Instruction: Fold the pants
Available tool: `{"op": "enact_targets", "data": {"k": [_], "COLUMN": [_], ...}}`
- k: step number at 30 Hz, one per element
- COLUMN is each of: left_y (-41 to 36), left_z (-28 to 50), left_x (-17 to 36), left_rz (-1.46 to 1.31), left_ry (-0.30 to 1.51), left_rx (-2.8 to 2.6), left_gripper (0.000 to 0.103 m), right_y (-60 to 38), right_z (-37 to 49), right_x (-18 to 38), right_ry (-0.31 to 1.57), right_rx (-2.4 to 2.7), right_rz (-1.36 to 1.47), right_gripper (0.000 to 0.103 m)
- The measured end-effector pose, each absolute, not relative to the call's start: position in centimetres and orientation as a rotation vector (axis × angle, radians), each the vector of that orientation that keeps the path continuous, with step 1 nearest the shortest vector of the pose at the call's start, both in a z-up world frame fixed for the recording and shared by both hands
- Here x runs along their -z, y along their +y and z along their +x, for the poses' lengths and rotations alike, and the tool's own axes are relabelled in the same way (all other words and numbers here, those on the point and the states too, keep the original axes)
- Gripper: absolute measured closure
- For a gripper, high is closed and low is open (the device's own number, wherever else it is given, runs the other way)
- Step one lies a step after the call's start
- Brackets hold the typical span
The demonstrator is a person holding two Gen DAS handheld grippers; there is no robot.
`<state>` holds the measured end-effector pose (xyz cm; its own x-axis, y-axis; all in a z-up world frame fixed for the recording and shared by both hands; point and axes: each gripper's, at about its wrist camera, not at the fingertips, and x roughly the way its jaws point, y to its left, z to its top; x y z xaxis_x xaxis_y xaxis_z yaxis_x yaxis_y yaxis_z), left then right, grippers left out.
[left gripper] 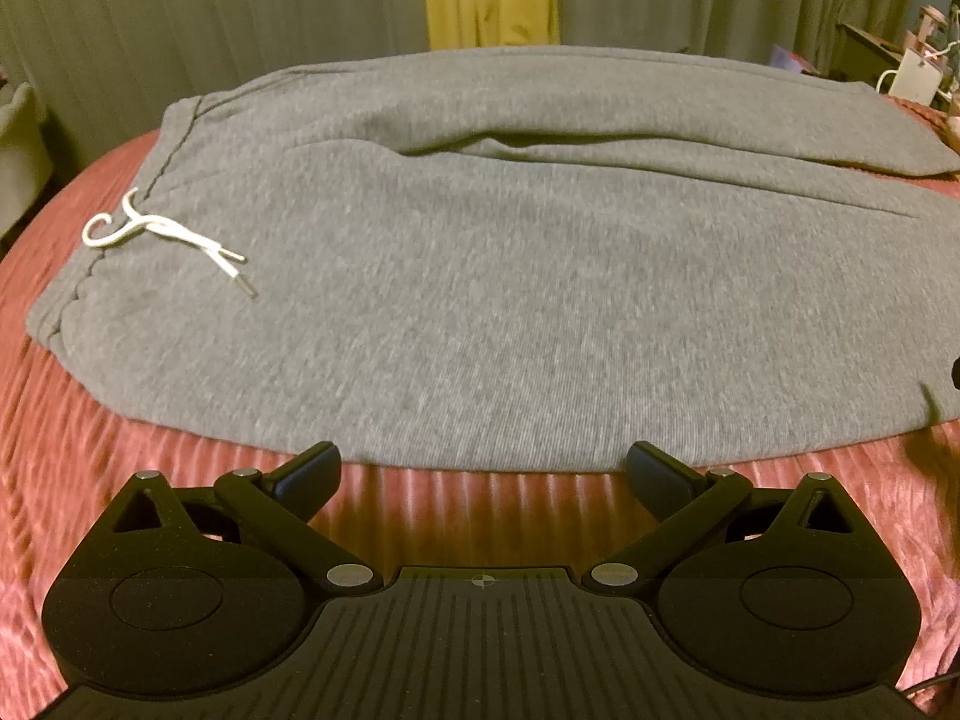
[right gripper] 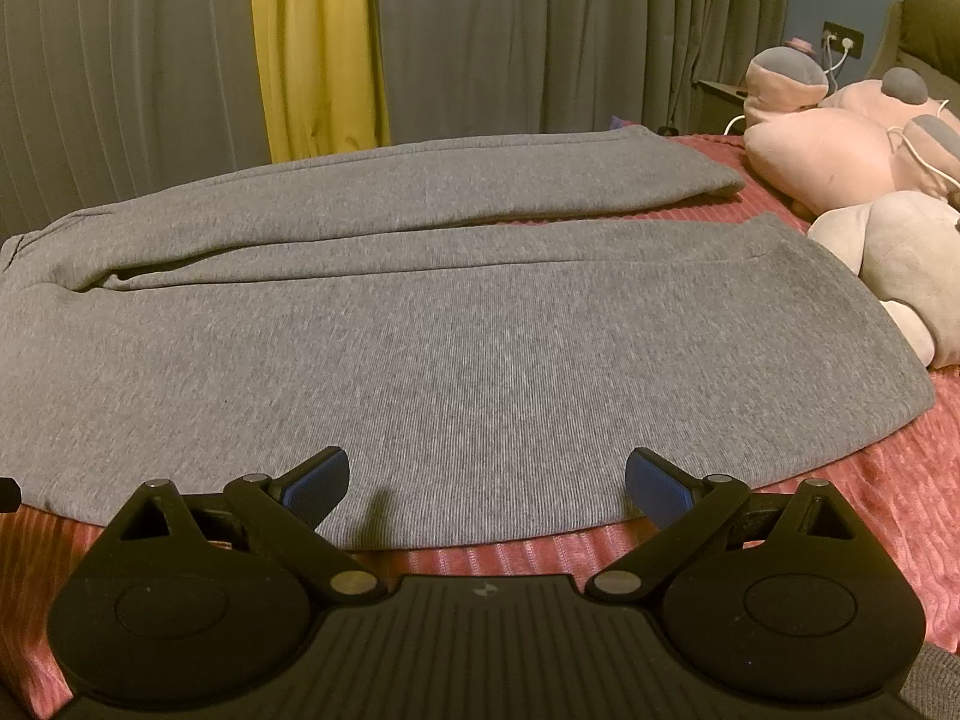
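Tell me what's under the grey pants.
The grey pants lie flat on a ribbed pink bedspread, which shows around their edges. Whatever is beneath the fabric itself is covered.

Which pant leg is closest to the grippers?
The near leg, lying right before both open grippers. The far leg lies beyond it, by the curtains.

Bare pink bedspread (left gripper: 180, 456) is left open along the near edge of the grey sweatpants (right gripper: 456, 360). Right end is crowded by plush toys (right gripper: 840, 144). Curtains (right gripper: 540, 30) close off the far side.
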<state>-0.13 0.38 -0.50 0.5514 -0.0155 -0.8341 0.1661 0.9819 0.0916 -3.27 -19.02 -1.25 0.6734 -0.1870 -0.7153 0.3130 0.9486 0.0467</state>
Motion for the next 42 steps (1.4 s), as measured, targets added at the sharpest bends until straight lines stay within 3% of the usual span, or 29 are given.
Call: {"op": "enact_targets", "data": {"k": [42], "left_y": [0.61], "left_z": [0.24], "left_x": [0.4], "left_rz": [0.145], "left_ry": [1.0], "left_rx": [0.106], "left_gripper": [0.0], "right_y": [-18.9], "right_z": [-3.29], "right_x": [1.28], "right_ry": [0.794], "right_rx": [0.282], "right_rz": [0.158], "right_gripper": [0.004]}}
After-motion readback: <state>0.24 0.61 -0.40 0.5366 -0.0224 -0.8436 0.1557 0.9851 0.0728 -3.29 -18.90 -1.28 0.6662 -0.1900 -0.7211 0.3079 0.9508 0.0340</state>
